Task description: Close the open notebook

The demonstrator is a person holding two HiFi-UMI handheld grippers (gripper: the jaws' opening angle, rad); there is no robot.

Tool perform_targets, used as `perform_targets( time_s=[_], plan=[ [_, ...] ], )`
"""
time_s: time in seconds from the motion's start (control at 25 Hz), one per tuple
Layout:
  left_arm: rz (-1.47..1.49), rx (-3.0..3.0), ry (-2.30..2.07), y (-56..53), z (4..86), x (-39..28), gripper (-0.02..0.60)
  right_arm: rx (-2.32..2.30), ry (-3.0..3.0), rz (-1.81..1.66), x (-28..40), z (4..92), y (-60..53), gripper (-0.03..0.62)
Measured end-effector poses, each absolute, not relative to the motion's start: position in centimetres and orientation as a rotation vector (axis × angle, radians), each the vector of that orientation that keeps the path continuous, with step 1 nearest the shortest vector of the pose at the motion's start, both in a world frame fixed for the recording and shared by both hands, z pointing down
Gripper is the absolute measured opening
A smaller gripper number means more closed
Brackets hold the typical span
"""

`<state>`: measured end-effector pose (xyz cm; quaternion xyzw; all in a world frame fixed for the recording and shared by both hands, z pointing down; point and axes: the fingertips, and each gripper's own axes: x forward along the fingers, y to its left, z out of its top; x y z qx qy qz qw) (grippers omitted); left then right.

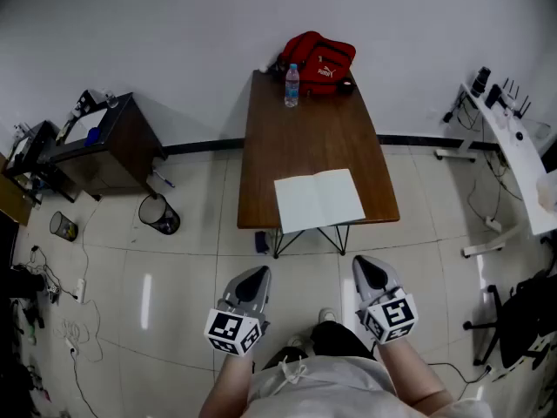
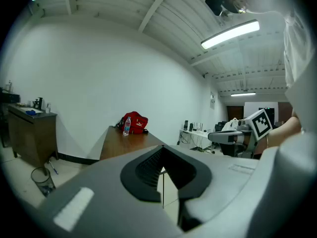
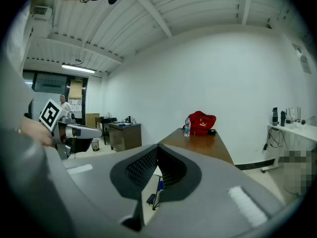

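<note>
With my left claw (image 1: 253, 277) and right claw (image 1: 369, 266) both clenched and empty at lower centre, well short of the notebook (image 1: 318, 199) lying open at the tabletop's (image 1: 305, 138) near edge, I judge the approach pending: advance, then fold one page side over.

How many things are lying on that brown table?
4. An open notebook at the near edge; a water bottle, a red bag and a small dark object at the far end. Something may hide behind the bag.

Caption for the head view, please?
Open notebook at the table's near edge; left gripper and right gripper shut, held short of it.
</note>
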<state>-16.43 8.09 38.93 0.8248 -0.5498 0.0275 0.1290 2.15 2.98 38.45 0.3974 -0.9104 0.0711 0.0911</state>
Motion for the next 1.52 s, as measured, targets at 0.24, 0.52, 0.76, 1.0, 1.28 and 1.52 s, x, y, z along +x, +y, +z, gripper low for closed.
perform_targets(
  time_s=[0.24,0.52,0.76,1.0,1.28,1.52],
  plan=[
    [0.08,2.345,-1.631,2.7,40.6,-16.6,0.005,1.124,-2.72,0.245,1.6,40.1,-2.3,0.001],
    [0.075,2.279,-1.684,-5.9,41.4,-14.6,0.005,0.987,-2.738,0.275,2.6,41.7,-11.1,0.002],
    [0.087,2.221,-1.714,-10.2,43.0,-13.7,0.005,0.9,-2.721,0.278,2.4,43.2,-16.9,0.002],
    [0.118,2.132,-1.696,-11.4,46.4,-14.0,0.005,0.843,-2.697,0.337,1.4,45.8,-18.5,0.002],
    [0.109,1.912,-1.632,-10.5,54.0,-16.0,0.006,0.765,-2.593,0.534,-0.6,52.7,-18.0,0.0],
    [0.02,1.718,-1.489,-9.9,61.5,-16.2,0.253,0.617,-2.569,0.504,-3.2,55.8,-16.6,0.002]
  ],
)
